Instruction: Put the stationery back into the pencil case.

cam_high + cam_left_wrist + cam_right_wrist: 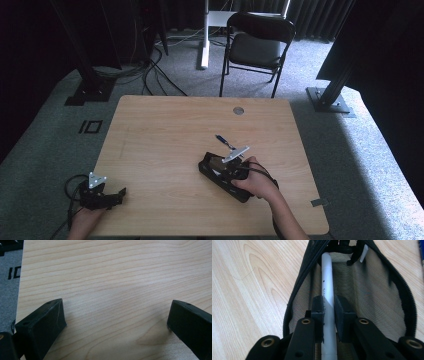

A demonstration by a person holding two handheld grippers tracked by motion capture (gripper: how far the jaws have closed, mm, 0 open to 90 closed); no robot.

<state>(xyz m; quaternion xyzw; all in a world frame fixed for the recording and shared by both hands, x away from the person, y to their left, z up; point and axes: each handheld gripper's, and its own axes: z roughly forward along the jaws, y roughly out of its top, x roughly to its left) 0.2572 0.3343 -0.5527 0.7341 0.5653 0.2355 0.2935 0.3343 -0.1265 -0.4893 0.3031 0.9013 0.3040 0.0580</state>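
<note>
Where the table (165, 125) meets its near left corner, the left gripper (117, 194) rests in the person's left hand (87, 216), jaws spread wide with nothing between them. The left gripper view confirms this: two matte black wedge-shaped pads, far apart, over bare pale wood with long wavy grain.

Centre-right of the table, high view: a black zippered pencil case (220, 176), long and soft-sided, lying at a slant. The right hand (257, 185) holds the right gripper (329, 312) at the case's opening. Just beyond the case lies a blue pen (225, 142), apart from it.

The right gripper view gives what the high view cannot resolve: the case's interior is a beige woven mesh lining, edged by a black zipper track, both flaps spread. Inside, a smooth white cylindrical pen (327, 282) runs lengthwise, small dark print on its barrel. The gripper's jaws are clenched on this barrel, pads pressed on both sides. A second thin white object stands near the far end of the case; its kind cannot be told.
</note>
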